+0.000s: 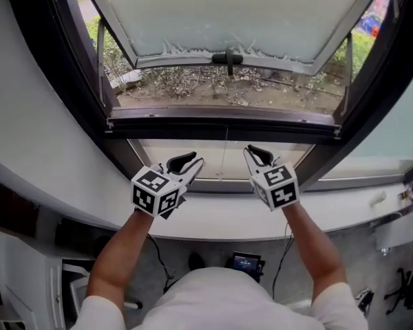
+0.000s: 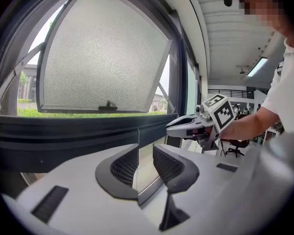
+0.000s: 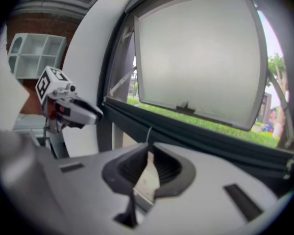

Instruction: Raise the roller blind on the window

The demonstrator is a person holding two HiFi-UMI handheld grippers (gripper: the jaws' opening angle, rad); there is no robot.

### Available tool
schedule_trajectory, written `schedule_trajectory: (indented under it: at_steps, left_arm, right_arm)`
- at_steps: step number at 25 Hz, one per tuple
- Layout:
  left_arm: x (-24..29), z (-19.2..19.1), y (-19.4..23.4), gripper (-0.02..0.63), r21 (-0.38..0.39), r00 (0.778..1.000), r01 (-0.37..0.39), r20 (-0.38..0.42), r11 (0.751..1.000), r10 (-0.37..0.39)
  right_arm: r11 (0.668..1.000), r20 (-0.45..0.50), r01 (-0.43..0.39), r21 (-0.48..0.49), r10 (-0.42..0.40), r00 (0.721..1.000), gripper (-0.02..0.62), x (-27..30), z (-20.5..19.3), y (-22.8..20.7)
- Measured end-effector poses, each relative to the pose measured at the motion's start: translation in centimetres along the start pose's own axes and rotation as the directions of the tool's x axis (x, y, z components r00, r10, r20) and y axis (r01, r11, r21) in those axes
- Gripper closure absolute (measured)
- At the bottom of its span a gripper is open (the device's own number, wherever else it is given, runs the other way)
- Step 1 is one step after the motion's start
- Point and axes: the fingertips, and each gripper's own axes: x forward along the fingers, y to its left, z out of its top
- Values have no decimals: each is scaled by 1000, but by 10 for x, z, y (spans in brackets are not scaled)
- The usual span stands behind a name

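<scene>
Head view, far left: a white curved wall [image 1: 34, 136] flanks the dark window frame [image 1: 220, 119]. Above the frame's crossbar the sash [image 1: 227, 12] is swung outward, its handle [image 1: 227, 58] at the centre of the bottom edge; ground and shrubs [image 1: 213, 84] show beneath it. The left forearm [image 1: 120, 253] reaches up from the lower left. The left gripper [image 1: 191, 161] is held over the white sill [image 1: 213, 215], just below the crossbar, pointing up and right toward the window centre. In the left gripper view its jaws stand apart with a clear gap between the ribbed pads, nothing clamped. The blind's cord [image 2: 138, 146] hangs straight down from the crossbar and passes through that gap, close against the left-hand pad; contact cannot be resolved. The cord sits at window centre in front of a pale panel [image 1: 210, 153] below the crossbar; I cannot tell whether this panel is blind fabric or glass. The right gripper [image 1: 253, 153] is just right of the cord, level with the left one, near it but apart, pointing up and left. In the right gripper view its jaws are closed together at the tips with the cord running down into them: clamped on the cord. The right forearm [image 1: 316, 246] comes up from the lower right. At the far right, small items on the sill end are too small to identify.
</scene>
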Motion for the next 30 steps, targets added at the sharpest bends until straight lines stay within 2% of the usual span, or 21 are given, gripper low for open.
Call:
schedule_trajectory:
  at_steps: [6, 9, 16, 23, 27, 30]
  left_arm:
    - [-1, 3, 6, 508, 44, 999, 48, -15, 998, -47]
    - [0, 3, 8, 504, 65, 998, 52, -28, 997, -50]
    - [13, 7, 22, 489, 133, 998, 12, -58, 991, -4]
    - [24, 12, 34, 482, 191, 995, -27, -88, 981, 45]
    - [31, 13, 40, 474, 263, 989, -45, -124, 964, 80]
    - [36, 15, 44, 465, 361, 983, -56, -144, 931, 116]
  right_arm:
    - [998, -12, 60, -32, -60, 998, 569, 5, 10, -2]
    - [994, -29, 81, -80, -84, 996, 568, 10, 11, -5]
    - [965, -68, 59, -255, -78, 995, 512, 27, 12, -11]
    - [947, -86, 29, -320, -59, 995, 495, 44, 15, -18]
    - [929, -96, 18, -370, -57, 994, 491, 49, 16, -20]
    - [887, -106, 23, -460, -80, 991, 491, 49, 15, -19]
